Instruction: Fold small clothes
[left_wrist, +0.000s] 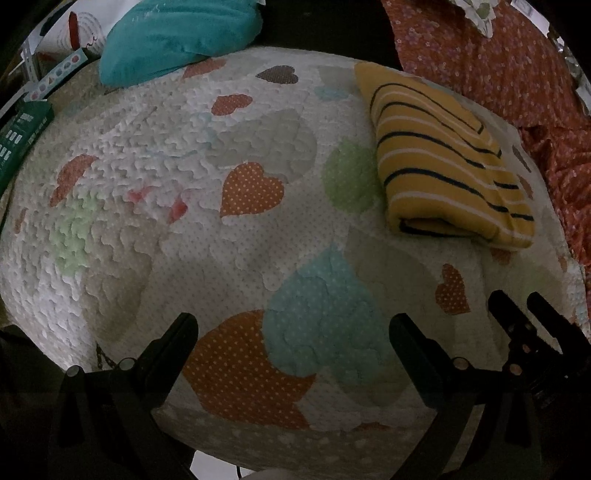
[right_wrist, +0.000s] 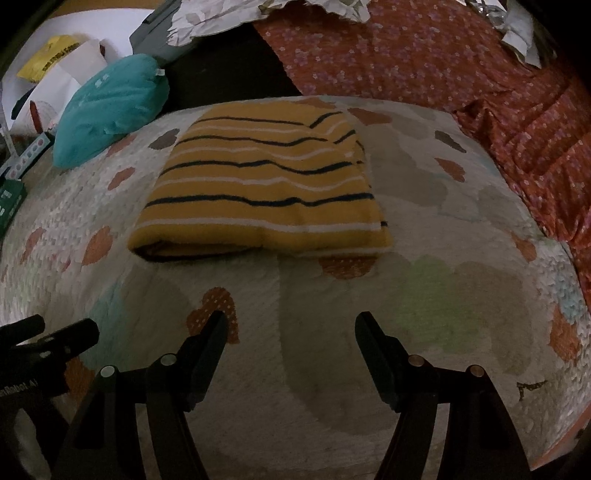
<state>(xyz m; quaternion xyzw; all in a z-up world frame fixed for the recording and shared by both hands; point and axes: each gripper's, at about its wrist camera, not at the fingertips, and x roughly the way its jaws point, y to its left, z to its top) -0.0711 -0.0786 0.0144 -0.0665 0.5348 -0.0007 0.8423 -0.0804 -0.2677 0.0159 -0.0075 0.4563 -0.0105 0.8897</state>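
folded yellow striped garment (right_wrist: 258, 192) lies on the heart-print quilt (right_wrist: 332, 350), straight ahead of the right gripper (right_wrist: 290, 328) and well apart from it; jaws wide, holding nothing. left gripper (left_wrist: 293, 332) jaws likewise wide and empty, garment ahead to its right. lighting is dim; layers at the near folded edge are hard to make out, possibly two. teal pillow (left_wrist: 177, 37) is cut off at the frame top.

Folded garment (right_wrist: 258, 188) on quilt (right_wrist: 332, 369), cushion (right_wrist: 110, 110) left.

Heart-print quilt (left_wrist: 258, 240); teal cushion (left_wrist: 177, 37); red floral fabric (right_wrist: 424, 62)
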